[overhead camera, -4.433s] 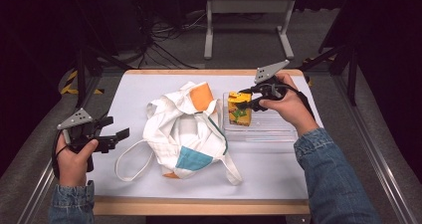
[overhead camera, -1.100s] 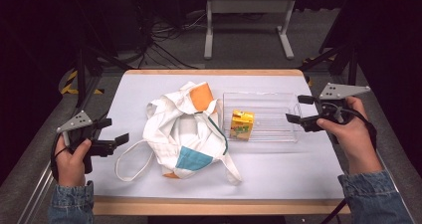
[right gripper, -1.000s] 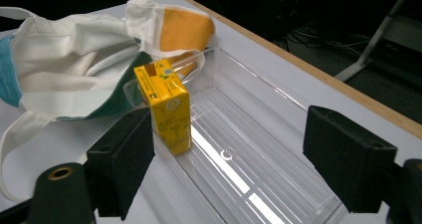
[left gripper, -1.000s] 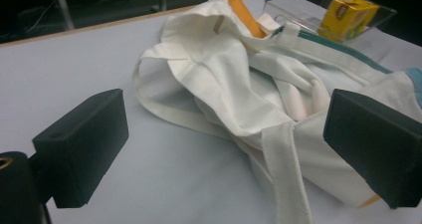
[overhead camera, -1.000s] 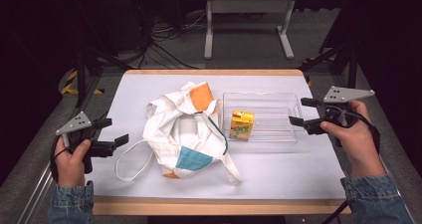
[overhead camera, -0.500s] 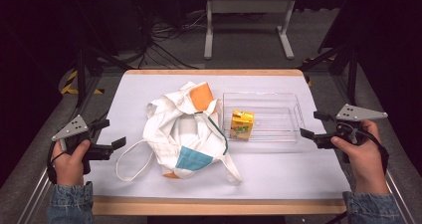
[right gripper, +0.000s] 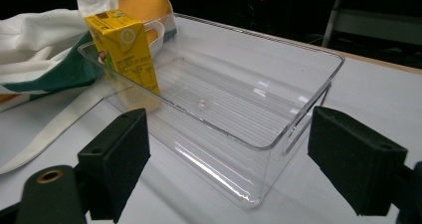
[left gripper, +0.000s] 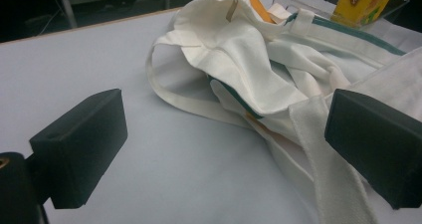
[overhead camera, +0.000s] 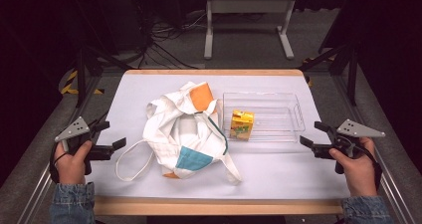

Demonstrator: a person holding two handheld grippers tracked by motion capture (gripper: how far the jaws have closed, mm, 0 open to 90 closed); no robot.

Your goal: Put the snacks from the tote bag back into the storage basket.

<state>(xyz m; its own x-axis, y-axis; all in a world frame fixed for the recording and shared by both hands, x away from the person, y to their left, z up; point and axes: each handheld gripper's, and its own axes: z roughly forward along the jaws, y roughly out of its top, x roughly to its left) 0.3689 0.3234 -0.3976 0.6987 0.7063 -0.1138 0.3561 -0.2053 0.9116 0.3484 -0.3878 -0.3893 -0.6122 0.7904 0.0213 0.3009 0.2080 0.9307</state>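
The work in hand looks like emptying the cloth tote bag [overhead camera: 186, 129] into the clear plastic bin [overhead camera: 293, 115]; the yellow juice carton [overhead camera: 242, 124] is already standing upright in the bin's end nearest the bag, so the step now, as I judge it, is going back to the bag for whatever is left inside. The right gripper [overhead camera: 312, 134] is hovering near the right edge of the worktop, just beside the bin's short end, its jaws spread wide and holding nothing; the left gripper [overhead camera: 110, 136] is waiting at the left edge, jaws likewise spread, with the bag's strap loop [left gripper: 318, 159] lying just in front of it. The bag is sitting crumpled in the middle of the worktop, its mouth turning toward the far edge, an orange item [overhead camera: 201, 95] showing there. To do this well, the left gripper should be pinning the cloth near the mouth while the right is reaching over the bin rather than through it; catching the strap or nudging the carton over is the risk.
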